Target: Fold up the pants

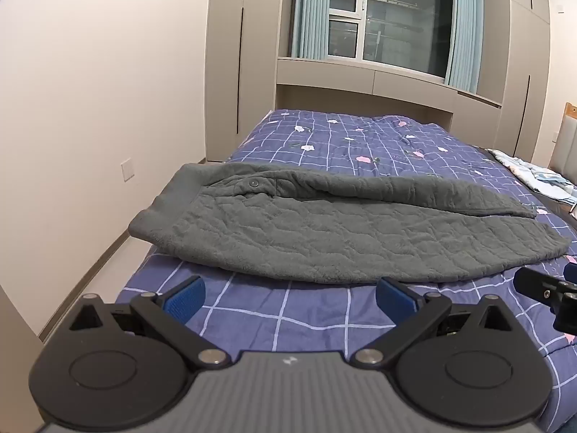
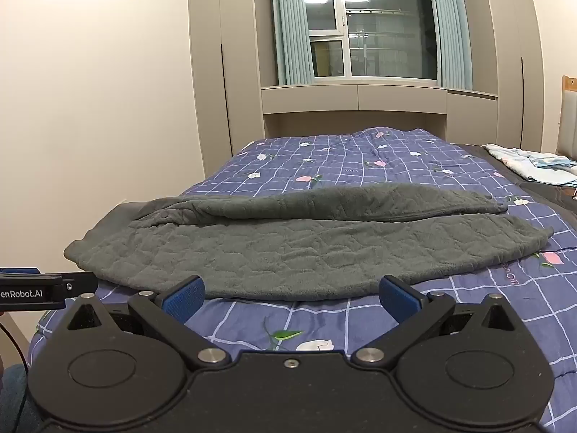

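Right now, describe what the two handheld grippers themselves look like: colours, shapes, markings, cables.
The left gripper and right gripper share one build: black linkage arms with silver pivot pins, round black discs at each side, and blue ribbed pads on the fingers. The left body is ribbed grey; the right body is black. White lettering, cut off at the frame edge as "enRobot.AI", marks the left gripper's side, where a thin black cable hangs.

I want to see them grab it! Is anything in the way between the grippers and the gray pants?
Nothing visible. Only bare bedspread lies between the open left gripper, the open right gripper and the gray pants.
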A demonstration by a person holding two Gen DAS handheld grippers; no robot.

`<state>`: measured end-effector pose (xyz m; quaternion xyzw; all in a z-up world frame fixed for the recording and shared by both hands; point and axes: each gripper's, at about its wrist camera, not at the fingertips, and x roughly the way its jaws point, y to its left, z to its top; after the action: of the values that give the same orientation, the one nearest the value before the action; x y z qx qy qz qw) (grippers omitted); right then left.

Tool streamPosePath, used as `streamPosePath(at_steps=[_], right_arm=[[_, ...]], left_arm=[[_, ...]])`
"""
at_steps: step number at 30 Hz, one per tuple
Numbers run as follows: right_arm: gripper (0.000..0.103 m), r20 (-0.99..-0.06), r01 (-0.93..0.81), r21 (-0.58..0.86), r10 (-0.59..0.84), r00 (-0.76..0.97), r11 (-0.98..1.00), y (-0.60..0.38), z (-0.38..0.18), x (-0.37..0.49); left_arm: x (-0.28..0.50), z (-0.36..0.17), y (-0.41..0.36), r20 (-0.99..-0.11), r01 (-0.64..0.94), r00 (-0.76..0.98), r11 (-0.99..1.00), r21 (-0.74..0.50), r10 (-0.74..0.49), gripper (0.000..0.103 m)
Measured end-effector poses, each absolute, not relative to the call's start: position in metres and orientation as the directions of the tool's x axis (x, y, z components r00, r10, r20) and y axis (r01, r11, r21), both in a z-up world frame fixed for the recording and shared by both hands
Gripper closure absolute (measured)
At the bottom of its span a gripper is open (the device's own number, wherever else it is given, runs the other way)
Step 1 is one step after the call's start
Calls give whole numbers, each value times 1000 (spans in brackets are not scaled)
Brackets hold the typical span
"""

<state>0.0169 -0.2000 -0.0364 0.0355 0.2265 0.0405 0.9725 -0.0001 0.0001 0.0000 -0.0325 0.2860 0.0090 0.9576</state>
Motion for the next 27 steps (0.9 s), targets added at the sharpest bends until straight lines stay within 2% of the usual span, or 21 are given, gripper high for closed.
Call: streamPosePath(at_steps=[27], right_arm=[[0,-451,-55,91,91,888,994,-201,-39,15]], left_arm=[[0,-2,-1,-559,-34,829,999,-43,4,0]])
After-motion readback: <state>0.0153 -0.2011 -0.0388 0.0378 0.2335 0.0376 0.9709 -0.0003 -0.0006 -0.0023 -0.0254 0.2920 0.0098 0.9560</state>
